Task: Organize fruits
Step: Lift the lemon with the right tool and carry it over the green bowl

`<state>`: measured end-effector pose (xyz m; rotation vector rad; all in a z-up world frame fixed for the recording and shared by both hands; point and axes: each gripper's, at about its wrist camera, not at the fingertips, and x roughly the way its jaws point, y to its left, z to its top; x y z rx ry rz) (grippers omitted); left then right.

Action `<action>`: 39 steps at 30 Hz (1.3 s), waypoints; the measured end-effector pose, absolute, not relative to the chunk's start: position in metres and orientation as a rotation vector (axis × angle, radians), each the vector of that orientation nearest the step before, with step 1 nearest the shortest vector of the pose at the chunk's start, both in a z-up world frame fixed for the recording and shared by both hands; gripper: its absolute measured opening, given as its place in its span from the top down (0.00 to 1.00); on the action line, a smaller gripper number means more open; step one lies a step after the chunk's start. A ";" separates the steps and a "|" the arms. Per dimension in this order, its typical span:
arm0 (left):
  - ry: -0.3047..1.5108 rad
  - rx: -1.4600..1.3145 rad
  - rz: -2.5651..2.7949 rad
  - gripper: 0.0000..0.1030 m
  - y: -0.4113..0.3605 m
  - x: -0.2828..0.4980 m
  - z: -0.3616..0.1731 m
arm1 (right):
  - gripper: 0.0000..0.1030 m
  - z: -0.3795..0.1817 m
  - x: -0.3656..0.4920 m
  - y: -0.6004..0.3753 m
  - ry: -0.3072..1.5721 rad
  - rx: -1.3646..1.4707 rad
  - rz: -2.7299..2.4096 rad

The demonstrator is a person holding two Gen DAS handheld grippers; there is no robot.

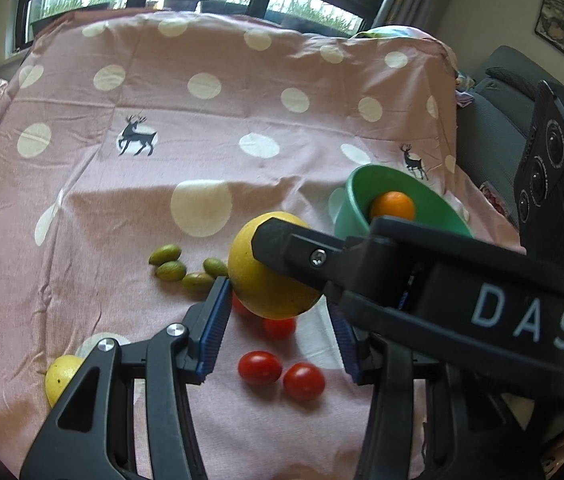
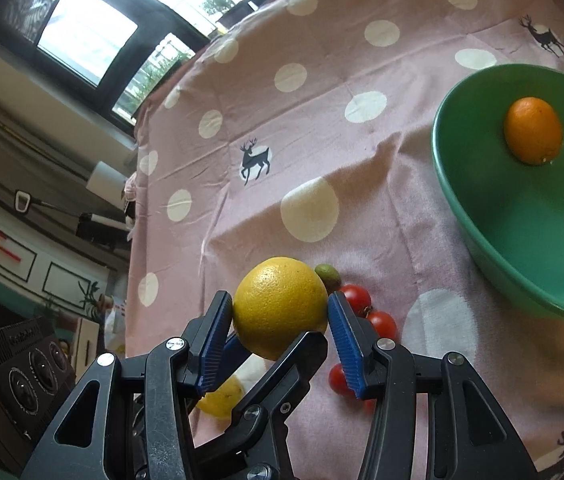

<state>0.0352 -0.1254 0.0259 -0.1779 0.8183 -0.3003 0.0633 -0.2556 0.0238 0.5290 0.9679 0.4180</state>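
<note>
On the dotted pink table (image 1: 202, 120), we hold a lemon (image 2: 280, 306) in the right gripper (image 2: 280, 320) jaws, left gripper (image 1: 278, 320) jaws wide; only an orange (image 2: 533, 130) sits in the green bowl (image 2: 521, 248).

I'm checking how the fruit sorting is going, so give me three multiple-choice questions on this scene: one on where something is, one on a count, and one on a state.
1. Where is the orange?
A. on the cloth beside the cherry tomatoes
B. inside the green bowl
C. between the left gripper's fingers

2. How many green olives lie on the pink tablecloth in the left wrist view?
A. two
B. four
C. six

3. What is the right gripper doing?
A. open and holding nothing
B. shut on a cherry tomato
C. shut on the large yellow citrus

Answers:
1 B, the orange sits alone in the bowl.
2 B, four olives lie in a small cluster.
3 C, both blue pads press on the citrus, while the left gripper is open around nothing.
</note>
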 end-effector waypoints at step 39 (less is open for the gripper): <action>0.791 0.018 -0.596 0.53 -0.261 0.075 0.034 | 0.49 0.027 0.049 -0.401 0.765 0.803 0.147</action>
